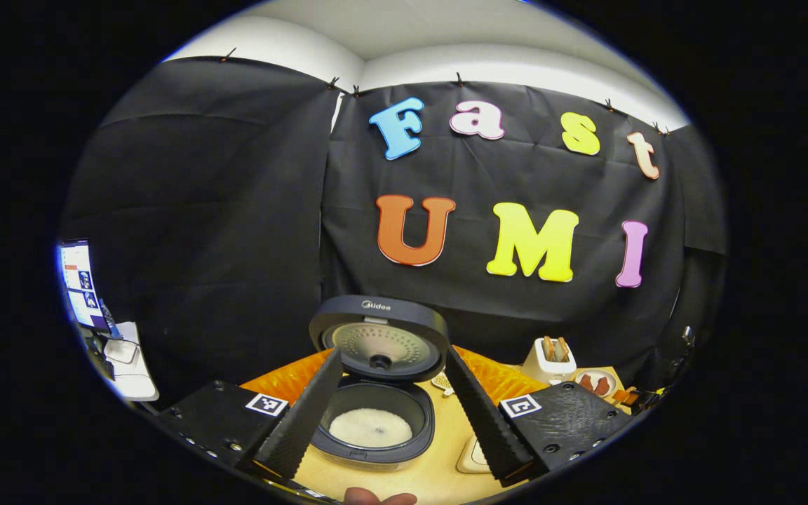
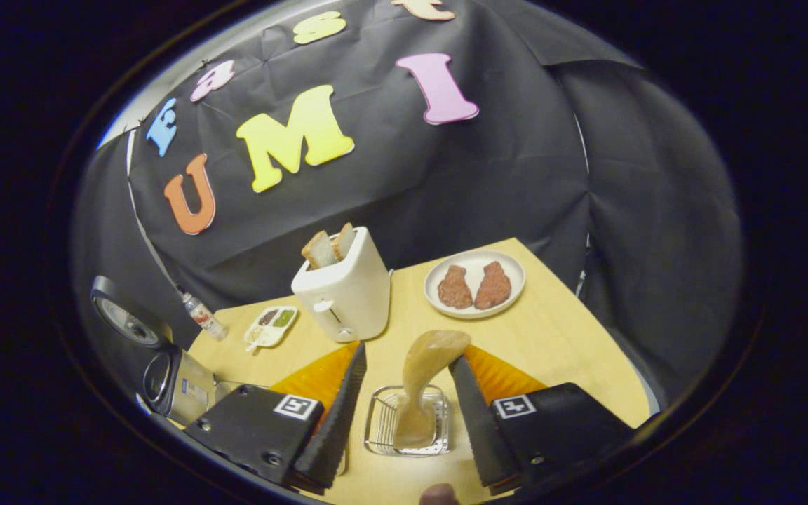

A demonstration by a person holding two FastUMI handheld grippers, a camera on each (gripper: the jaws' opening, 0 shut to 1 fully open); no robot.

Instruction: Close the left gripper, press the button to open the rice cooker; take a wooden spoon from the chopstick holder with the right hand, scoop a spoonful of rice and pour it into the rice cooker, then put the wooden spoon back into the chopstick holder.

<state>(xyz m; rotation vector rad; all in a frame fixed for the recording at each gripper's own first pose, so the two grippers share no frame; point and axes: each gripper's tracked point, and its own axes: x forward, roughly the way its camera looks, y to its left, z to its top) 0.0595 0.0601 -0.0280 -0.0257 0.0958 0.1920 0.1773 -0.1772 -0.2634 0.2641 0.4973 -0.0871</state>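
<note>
Left gripper view: the left gripper (image 1: 393,379) stands with its fingers spread wide, nothing between them. They frame the rice cooker (image 1: 374,428) at bottom centre of the frame. The cooker lid (image 1: 379,339) is raised upright behind the pot. White rice (image 1: 370,426) lies in the bottom of the inner pot. The cooker sits on a pale wooden table (image 1: 439,449). To the right, at mid-height of the lower frame, a white toaster (image 1: 548,358) holds two slices of bread, and a plate (image 1: 594,383) sits just beside it, further right. A screen (image 1: 81,284) shows at the left edge.

Right gripper view: the right gripper (image 2: 407,375) is also wide open, gripping nothing. Between its fingers, at bottom centre, a wire chopstick holder (image 2: 407,421) stands on the table (image 2: 558,330). The wooden spoon (image 2: 423,382) rests in the holder, bowl end up and tilted toward the upper right; neither finger touches it. The toaster (image 2: 342,287) stands at centre frame with bread (image 2: 327,247) in its slots. The plate (image 2: 474,284), right of centre, carries two brown pieces of food. A small sauce dish (image 2: 271,326) lies left of the toaster, and a small bottle (image 2: 202,315) stands further left. The cooker (image 2: 165,375) sits at lower left, lid (image 2: 127,319) open.
</note>
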